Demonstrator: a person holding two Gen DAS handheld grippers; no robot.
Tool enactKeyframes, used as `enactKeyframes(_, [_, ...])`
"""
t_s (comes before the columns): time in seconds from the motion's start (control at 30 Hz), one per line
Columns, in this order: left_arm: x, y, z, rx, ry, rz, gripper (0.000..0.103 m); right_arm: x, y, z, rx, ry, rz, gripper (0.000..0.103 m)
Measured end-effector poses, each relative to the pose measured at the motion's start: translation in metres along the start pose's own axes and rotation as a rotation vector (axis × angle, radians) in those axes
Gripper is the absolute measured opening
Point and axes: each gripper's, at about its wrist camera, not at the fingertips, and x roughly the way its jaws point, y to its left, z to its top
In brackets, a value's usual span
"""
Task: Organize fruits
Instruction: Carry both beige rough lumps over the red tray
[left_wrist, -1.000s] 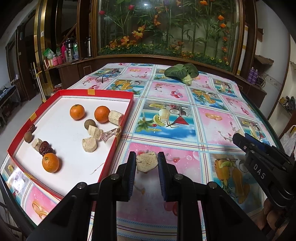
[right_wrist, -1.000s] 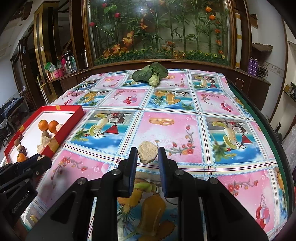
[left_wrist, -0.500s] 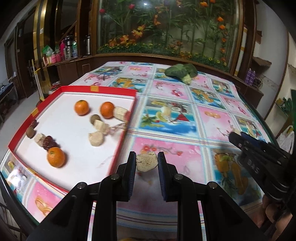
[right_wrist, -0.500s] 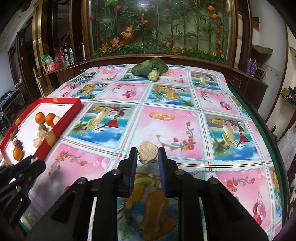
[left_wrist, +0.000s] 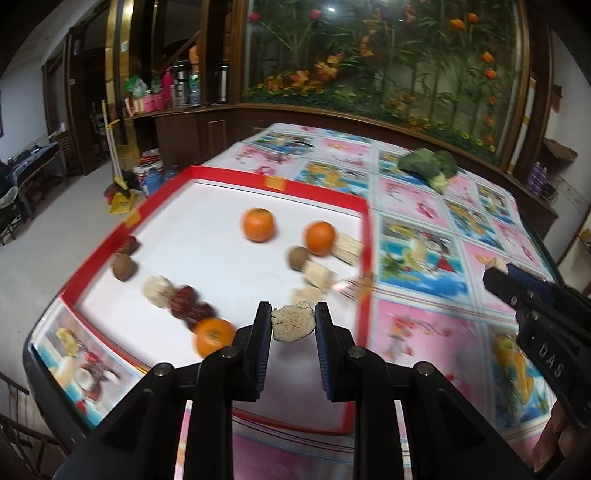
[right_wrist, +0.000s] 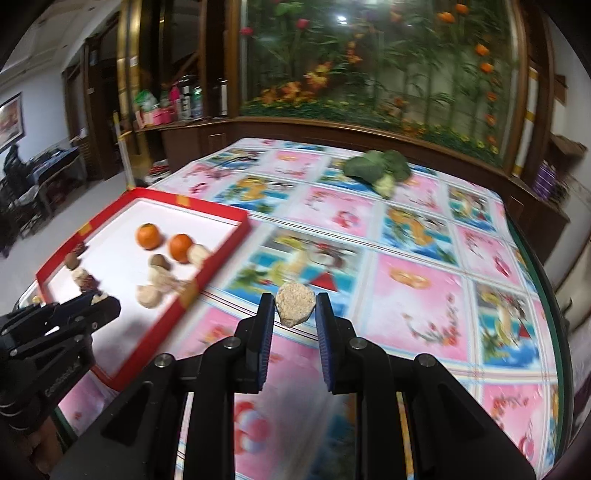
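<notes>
My left gripper (left_wrist: 292, 323) is shut on a beige sugarcane chunk (left_wrist: 292, 325) and holds it over the near part of the red-rimmed white tray (left_wrist: 317, 193). The tray holds three oranges (left_wrist: 258, 224), brown round fruits (left_wrist: 123, 266), red dates (left_wrist: 186, 301) and several more beige chunks (left_wrist: 317, 275). My right gripper (right_wrist: 294, 310) is shut on another beige chunk (right_wrist: 294, 303) above the patterned tablecloth, right of the tray (right_wrist: 207, 214). The left gripper also shows in the right wrist view (right_wrist: 94, 301), the right gripper in the left wrist view (left_wrist: 496, 267).
A green leafy vegetable (left_wrist: 428, 166) lies at the far side of the table (right_wrist: 424, 280). A wooden counter with bottles and a glass wall of plants stand behind. The table's right edge (right_wrist: 550, 295) is close to the right gripper.
Both grippers have swung left with their chunks. The left gripper has moved from over the tablecloth to over the tray. The right gripper has come nearer the tray.
</notes>
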Motion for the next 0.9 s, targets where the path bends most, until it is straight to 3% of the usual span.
enactKeyframes(0.37, [0.008, 0.045, 0.031, -0.037, -0.028, 0.131, 0.022, 0.028, 0.052, 0.026, -0.083, 0.041, 0.094, 0.024])
enactKeyframes(0.6, [0.021, 0.064, 0.040, -0.047, 0.009, 0.190, 0.022, 0.038, 0.068, 0.038, -0.102, 0.053, 0.123, 0.024])
enactKeyframes(0.9, [0.039, 0.075, 0.049, -0.049, 0.066, 0.209, 0.022, 0.051, 0.081, 0.046, -0.102, 0.069, 0.159, 0.024])
